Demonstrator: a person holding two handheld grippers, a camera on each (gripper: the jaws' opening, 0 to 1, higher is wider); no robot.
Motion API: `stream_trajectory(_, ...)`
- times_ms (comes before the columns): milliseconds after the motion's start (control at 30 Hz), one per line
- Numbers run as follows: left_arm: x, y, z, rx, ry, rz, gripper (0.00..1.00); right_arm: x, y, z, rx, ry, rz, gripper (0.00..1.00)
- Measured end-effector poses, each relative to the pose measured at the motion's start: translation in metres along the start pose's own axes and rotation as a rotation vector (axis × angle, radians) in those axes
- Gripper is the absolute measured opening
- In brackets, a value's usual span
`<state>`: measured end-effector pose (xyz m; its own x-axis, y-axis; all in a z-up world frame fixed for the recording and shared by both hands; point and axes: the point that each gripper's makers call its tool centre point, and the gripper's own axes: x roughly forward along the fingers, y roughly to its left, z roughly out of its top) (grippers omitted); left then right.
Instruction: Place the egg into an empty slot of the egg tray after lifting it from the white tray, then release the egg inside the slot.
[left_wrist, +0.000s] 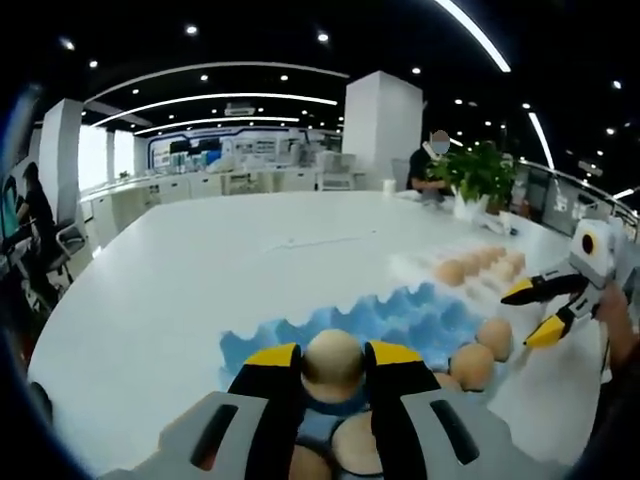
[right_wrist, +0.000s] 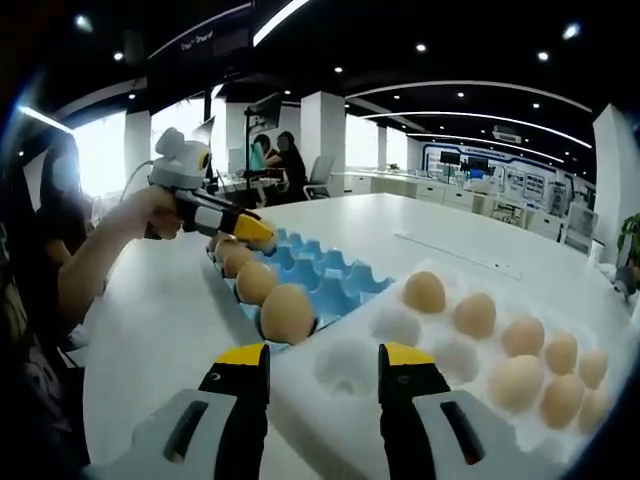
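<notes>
Now, left gripper (left_wrist: 334, 362): pinching egg (left_wrist: 333, 358) over blue tray (left_wrist: 400, 318).
Right gripper (right_wrist: 322, 368): spread, empty, white tray (right_wrist: 345, 368) at 12 o'clock.
Risk: egg may land on a filled slot.

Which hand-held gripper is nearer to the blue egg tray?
Left. The left hand-held gripper holds an egg right over the blue egg tray; the right hand-held gripper sits open beside it, over the white tray.

both claws (left_wrist: 334, 362) (right_wrist: 325, 366) have black fingers with yellow tips on grey bodies.
</notes>
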<state>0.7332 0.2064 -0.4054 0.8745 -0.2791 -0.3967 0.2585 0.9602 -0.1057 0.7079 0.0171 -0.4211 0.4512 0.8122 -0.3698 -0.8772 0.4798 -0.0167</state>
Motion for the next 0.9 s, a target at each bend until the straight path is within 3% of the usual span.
stream_trajectory(67, 0.000, 0.000, -0.001, -0.029, -0.001, -0.006, 0.21, 0.000, 0.000, 0.000, 0.002, -0.002, 0.000, 0.45)
stream_trajectory(267, 0.000, 0.006, 0.003, -0.037, -0.008, -0.004, 0.22, 0.000, -0.001, 0.000, 0.007, -0.004, 0.002, 0.45)
stream_trajectory(733, -0.001, 0.005, 0.009, -0.018, -0.022, -0.025, 0.32, -0.007, -0.008, 0.007, -0.001, -0.018, -0.021, 0.45)
stream_trajectory(900, -0.001, -0.006, 0.007, 0.010, -0.013, -0.039, 0.37, -0.010, -0.010, 0.009, -0.005, -0.021, -0.027, 0.45)
